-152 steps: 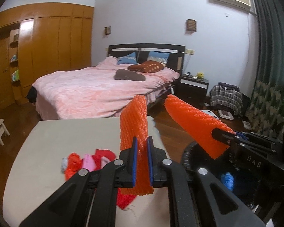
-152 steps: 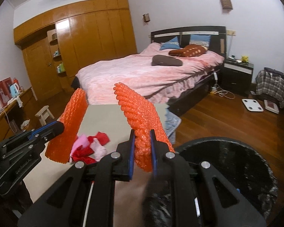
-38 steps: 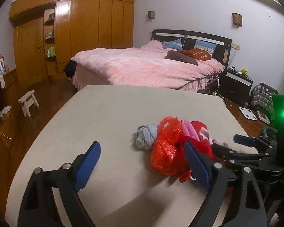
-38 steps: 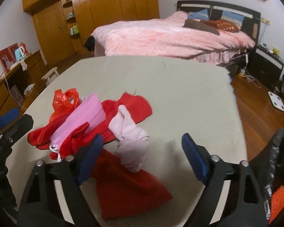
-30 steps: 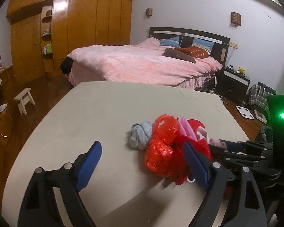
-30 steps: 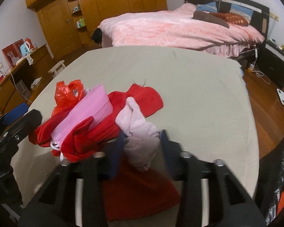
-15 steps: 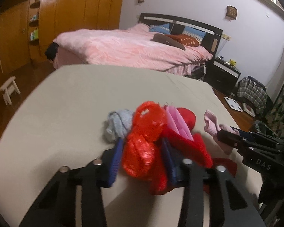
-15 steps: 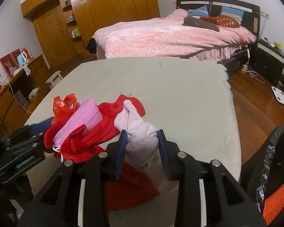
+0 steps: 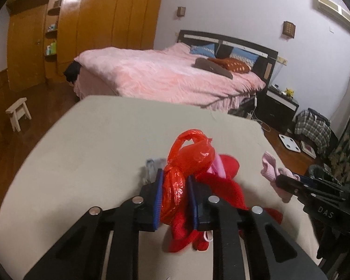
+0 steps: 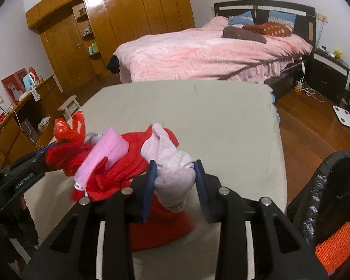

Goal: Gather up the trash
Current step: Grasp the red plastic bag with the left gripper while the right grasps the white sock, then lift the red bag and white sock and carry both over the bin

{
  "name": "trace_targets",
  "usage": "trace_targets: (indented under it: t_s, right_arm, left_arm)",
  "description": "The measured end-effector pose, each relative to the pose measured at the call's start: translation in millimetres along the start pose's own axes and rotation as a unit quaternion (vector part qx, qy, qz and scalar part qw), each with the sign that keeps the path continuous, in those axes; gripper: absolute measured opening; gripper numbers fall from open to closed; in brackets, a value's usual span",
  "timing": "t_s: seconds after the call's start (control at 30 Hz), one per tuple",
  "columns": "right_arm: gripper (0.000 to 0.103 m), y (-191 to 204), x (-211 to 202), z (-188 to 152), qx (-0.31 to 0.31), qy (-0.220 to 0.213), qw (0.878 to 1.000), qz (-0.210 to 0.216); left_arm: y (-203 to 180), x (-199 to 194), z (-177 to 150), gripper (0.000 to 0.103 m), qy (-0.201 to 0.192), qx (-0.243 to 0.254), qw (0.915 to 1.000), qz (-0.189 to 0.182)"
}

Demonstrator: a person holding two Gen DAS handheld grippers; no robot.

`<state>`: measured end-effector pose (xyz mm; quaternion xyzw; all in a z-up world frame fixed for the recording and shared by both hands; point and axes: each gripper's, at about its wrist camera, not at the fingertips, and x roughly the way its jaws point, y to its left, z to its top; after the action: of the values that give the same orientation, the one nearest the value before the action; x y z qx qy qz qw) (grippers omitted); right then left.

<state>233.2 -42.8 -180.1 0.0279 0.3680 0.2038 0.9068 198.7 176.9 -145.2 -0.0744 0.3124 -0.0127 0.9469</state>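
Both tools have moved in on the pile since a second ago. Left hand-held gripper (image 9: 173,197), jaws just closing, now pinches the red plastic bag (image 9: 186,163). Right hand-held gripper (image 10: 175,184) clamps the pale pink sock (image 10: 168,163), lifted off the beige worktop (image 10: 221,116). Just beyond and left of it lie red cloths (image 10: 133,161) and a pink pouch (image 10: 105,154). To its right stands the black bin (image 10: 333,186), orange foam net (image 10: 333,245) inside.

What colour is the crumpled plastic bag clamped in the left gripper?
Bright red crumpled plastic bag; it shows best in the left wrist view.
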Motion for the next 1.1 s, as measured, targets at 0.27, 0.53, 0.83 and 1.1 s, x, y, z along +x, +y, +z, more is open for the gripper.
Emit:
trace_targets:
  t_s: [0.27, 0.53, 0.83, 1.1]
  right_arm:
    - [0.032, 11, -26, 10, -0.009, -0.023, 1.000, 0.008]
    - [0.032, 14, -37, 8, -0.014, -0.027, 1.000, 0.007]
    - [0.032, 13, -21, -10, -0.014, 0.005, 1.000, 0.002]
    - [0.032, 16, -15, -15, -0.020, 0.013, 1.000, 0.005]
  left_arm:
    - [4, -33, 13, 0.020, -0.030, -0.006, 0.9994, 0.016]
    - [0, -39, 7, 0.020, -0.025, 0.000, 0.9996, 0.014]
    - [1, -24, -18, 0.020, 0.010, 0.001, 0.9999, 0.006]
    - [-2, -11, -31, 0.023, 0.041, 0.001, 0.9991, -0.012]
